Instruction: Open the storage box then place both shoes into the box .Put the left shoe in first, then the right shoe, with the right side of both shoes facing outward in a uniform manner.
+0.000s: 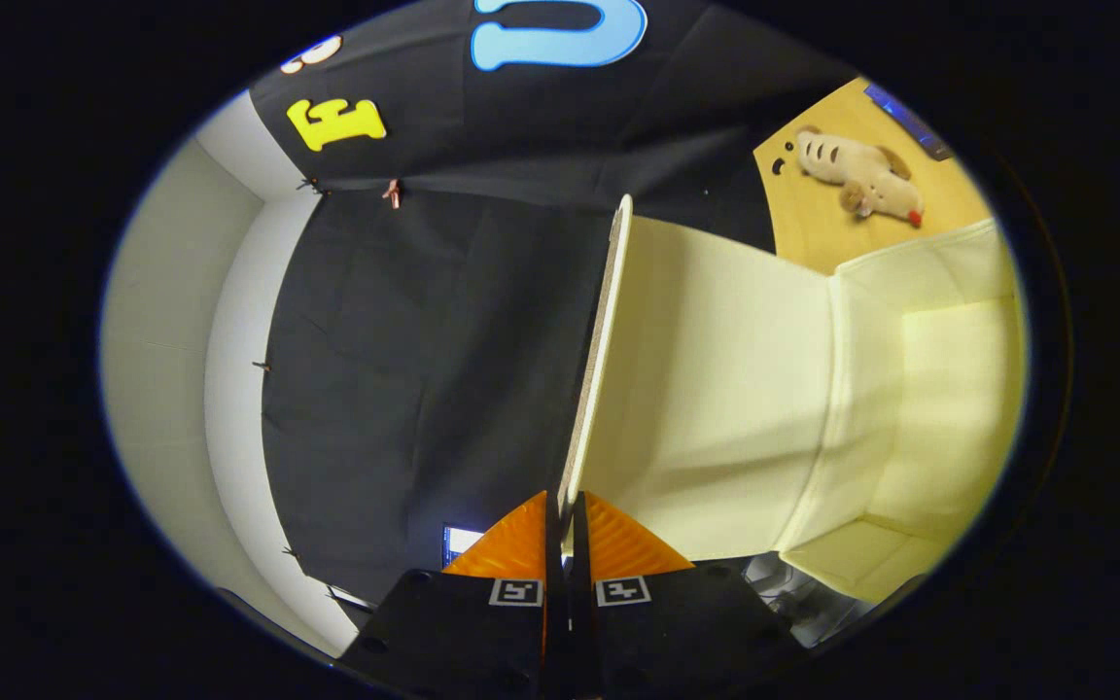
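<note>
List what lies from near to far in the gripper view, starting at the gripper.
Gripper, its fingers closed on the edge of the thin pale-yellow box lid → the lid's edge running ahead from between the fingers → pale-yellow fabric storage box → tan wooden tabletop → cream plush toy.

Gripper (561, 506) fingers clamped lid (706, 389) edge; storage box (929, 389) mouth stood unobstructed beyond (plush toy (859, 175) well apart on table (813, 233)).
</note>
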`<state>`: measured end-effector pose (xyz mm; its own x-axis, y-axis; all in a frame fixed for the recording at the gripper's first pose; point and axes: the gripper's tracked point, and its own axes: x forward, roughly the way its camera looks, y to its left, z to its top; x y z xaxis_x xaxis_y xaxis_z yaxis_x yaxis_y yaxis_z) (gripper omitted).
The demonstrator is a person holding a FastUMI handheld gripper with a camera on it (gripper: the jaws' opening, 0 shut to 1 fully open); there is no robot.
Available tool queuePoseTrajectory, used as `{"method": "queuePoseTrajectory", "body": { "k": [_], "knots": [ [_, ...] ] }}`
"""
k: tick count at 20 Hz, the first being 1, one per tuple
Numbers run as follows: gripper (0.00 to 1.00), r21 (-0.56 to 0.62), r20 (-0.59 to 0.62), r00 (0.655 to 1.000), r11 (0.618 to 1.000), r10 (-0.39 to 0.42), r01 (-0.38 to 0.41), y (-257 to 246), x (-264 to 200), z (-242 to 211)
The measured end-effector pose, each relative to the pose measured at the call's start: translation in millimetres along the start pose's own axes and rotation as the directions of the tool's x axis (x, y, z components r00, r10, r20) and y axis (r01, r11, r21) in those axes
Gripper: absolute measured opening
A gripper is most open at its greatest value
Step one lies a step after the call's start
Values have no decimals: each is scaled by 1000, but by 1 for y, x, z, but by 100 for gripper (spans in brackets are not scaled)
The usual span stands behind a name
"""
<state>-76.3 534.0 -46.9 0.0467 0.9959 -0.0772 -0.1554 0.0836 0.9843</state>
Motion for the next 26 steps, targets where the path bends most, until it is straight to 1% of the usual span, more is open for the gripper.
{"method": "queuePoseTrajectory", "body": {
  "k": [3,7,9,11,12,13,15,18,20,22,24,26],
  "knots": [
    [5,-43,-21,999,998,-41,40,-7,42,-10],
    [5,-44,-56,995,996,-86,83,-25,86,-25],
    [5,-35,-57,993,994,-106,104,-34,97,-23],
    [5,-56,-28,992,991,-127,125,-38,96,-17],
    [18,-71,-13,992,990,-127,126,-38,91,-12],
    [23,-88,1,992,988,-129,129,-37,82,-9],
    [53,-122,28,986,979,-164,166,-41,61,-3],
    [97,-196,112,972,954,-208,227,-42,11,15],
    [97,-245,169,951,924,-258,294,-48,-28,26],
    [98,-303,238,919,875,-314,377,-57,-73,37],
    [98,-353,323,873,810,-364,468,-66,-120,52],
    [98,-378,391,823,743,-413,553,-77,-166,63]
  ]
}}
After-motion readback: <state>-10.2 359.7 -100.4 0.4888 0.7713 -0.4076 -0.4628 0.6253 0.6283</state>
